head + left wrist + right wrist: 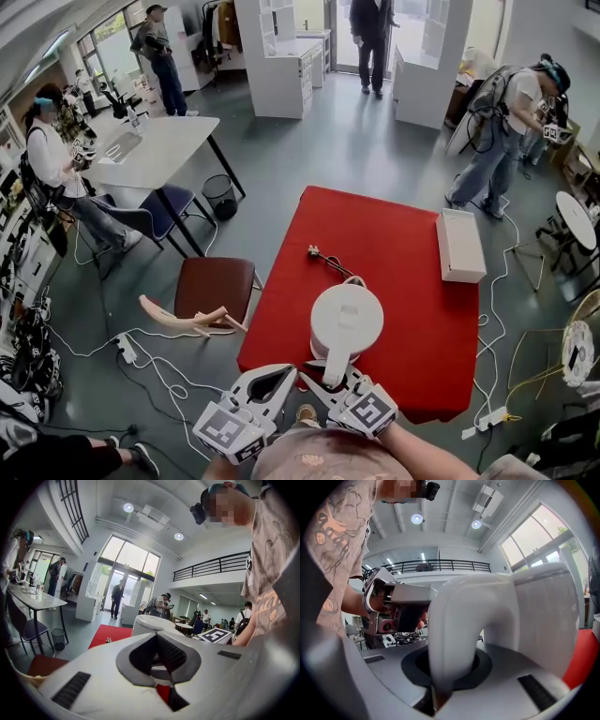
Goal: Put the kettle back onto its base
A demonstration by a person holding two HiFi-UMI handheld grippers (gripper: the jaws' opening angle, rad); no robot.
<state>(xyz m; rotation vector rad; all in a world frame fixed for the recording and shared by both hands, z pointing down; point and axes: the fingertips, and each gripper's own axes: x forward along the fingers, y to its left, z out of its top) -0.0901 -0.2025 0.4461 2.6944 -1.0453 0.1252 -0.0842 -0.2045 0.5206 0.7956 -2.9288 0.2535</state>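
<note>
White kettle (346,319) stands upright, seemingly on red table (412,319), handle (336,361) toward the right hand-held gripper (335,373) pinching it.

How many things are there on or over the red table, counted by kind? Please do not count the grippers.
White kettle: 1
White box: 1
Dark cord: 1
Total: 3
</note>
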